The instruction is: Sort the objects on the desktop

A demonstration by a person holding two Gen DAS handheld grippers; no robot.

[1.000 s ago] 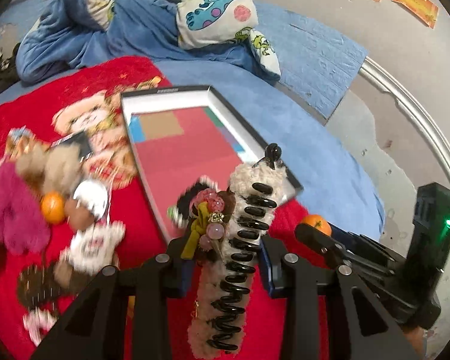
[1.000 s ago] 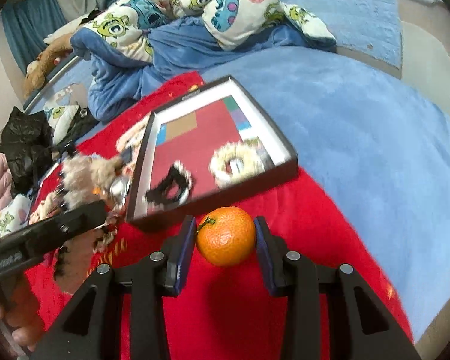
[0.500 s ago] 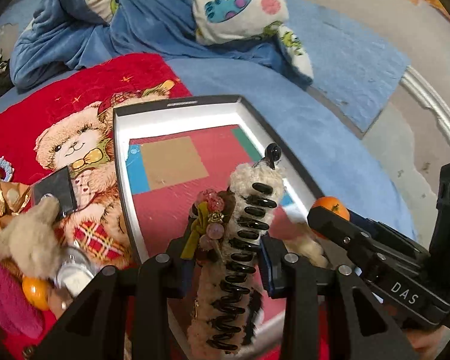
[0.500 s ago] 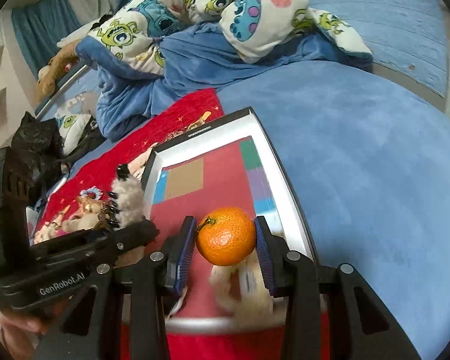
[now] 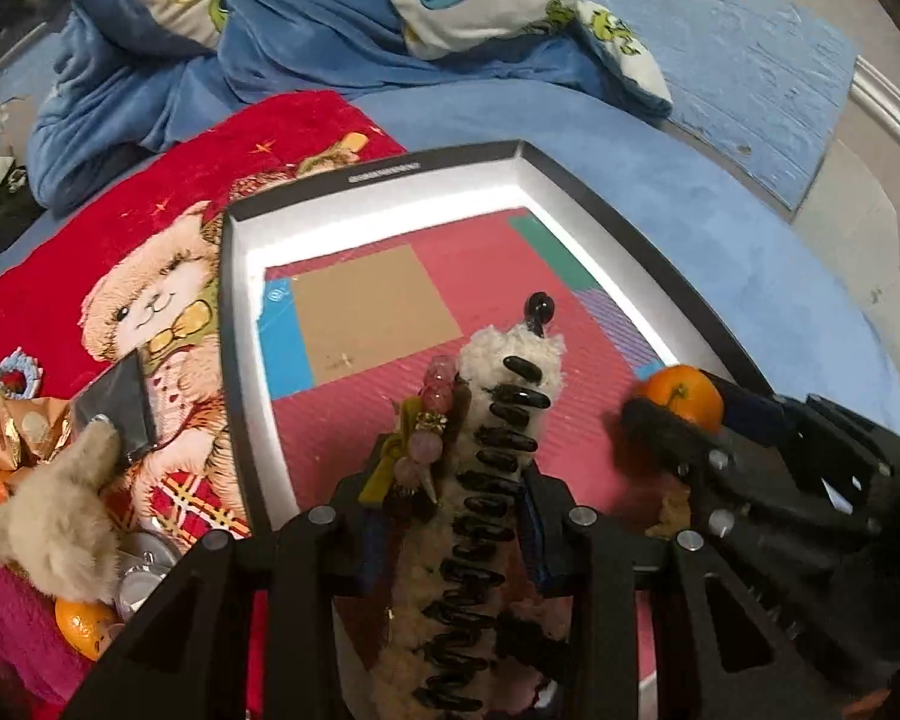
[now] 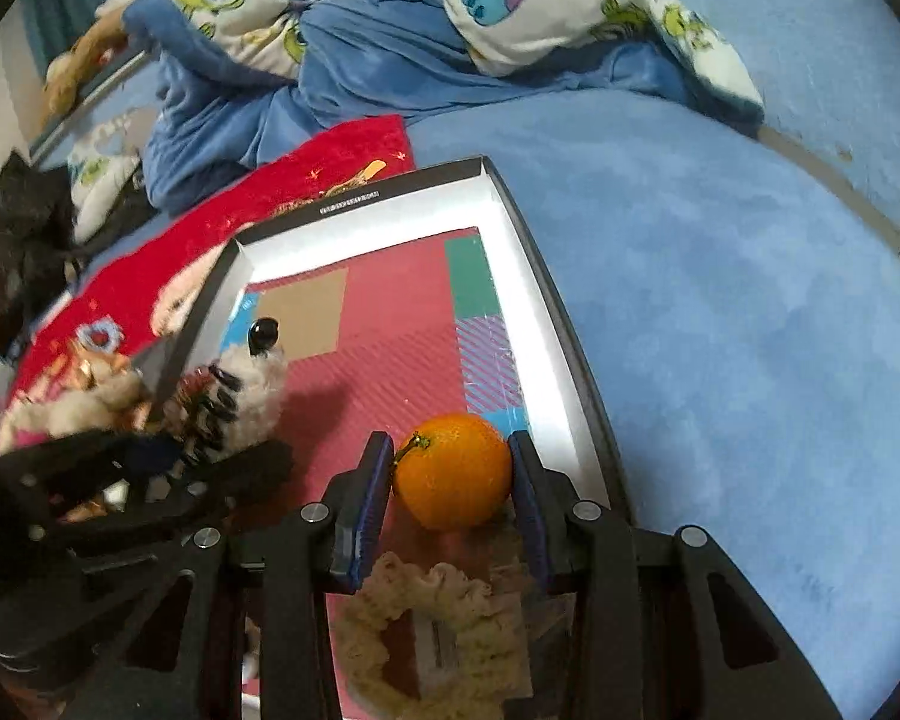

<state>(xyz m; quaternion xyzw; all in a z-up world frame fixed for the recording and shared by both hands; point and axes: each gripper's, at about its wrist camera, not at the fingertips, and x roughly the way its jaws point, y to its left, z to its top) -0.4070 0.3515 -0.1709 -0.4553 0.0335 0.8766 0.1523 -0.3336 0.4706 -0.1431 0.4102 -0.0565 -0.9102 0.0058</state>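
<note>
My left gripper [image 5: 450, 516] is shut on a fluffy cream hair claw clip [image 5: 498, 438] with black teeth and a beaded charm; it hangs over the shallow black-rimmed box [image 5: 384, 171] with a red floor. My right gripper [image 6: 450, 480] is shut on an orange mandarin [image 6: 453, 471], held just above the box's right side near its white inner wall [image 6: 549, 360]. In the left wrist view the mandarin [image 5: 684, 396] and right gripper show at the right. In the right wrist view the clip [image 6: 240, 384] shows at the left. A cream scrunchie [image 6: 426, 618] lies in the box under the right gripper.
The box rests on a red teddy-print blanket [image 5: 150, 312] over a blue bed cover [image 6: 720, 330]. A beige plush toy [image 5: 48, 528], another mandarin [image 5: 81, 630], a gold wrapper [image 5: 18, 426] and a dark card [image 5: 117, 402] lie left of the box. A bunched quilt [image 5: 330, 18] fills the back.
Both grippers have travelled forward from the red blanket to above the box and dipped lower, still carrying the clip and the mandarin. The box now fills the middle of both views.
</note>
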